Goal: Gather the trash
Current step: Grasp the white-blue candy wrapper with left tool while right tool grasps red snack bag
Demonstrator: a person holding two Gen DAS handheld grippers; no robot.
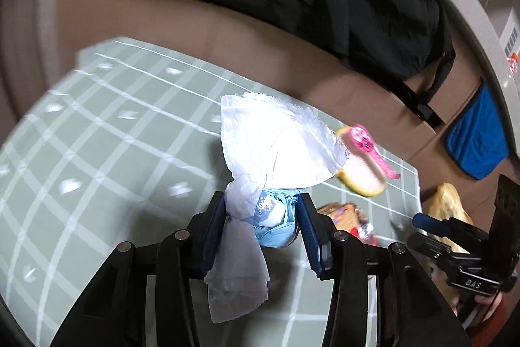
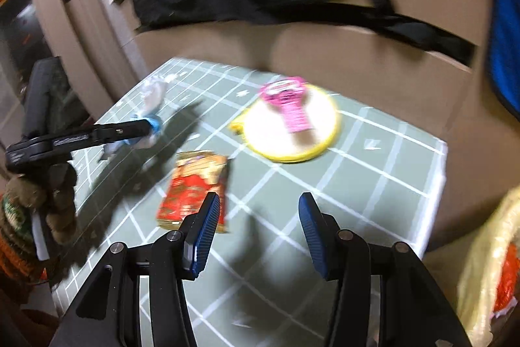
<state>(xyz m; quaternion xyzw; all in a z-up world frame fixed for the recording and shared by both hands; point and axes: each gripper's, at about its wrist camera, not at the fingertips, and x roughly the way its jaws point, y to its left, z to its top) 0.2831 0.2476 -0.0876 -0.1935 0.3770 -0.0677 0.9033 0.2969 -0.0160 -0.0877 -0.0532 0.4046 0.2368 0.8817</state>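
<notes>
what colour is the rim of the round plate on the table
Yellow rim, white centre on the plate; clearest in the right wrist view.

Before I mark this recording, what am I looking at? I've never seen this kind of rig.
No robot here: a person holds a hand-held two-finger gripper in each hand, each with a camera looking along its fingers. The left wrist view shows the left gripper shut on a crumpled white and blue wad of trash. The right wrist view shows the right gripper open and empty above the green gridded mat. On the mat lie a red snack wrapper and a yellow-rimmed disc with a pink object on it.
</notes>
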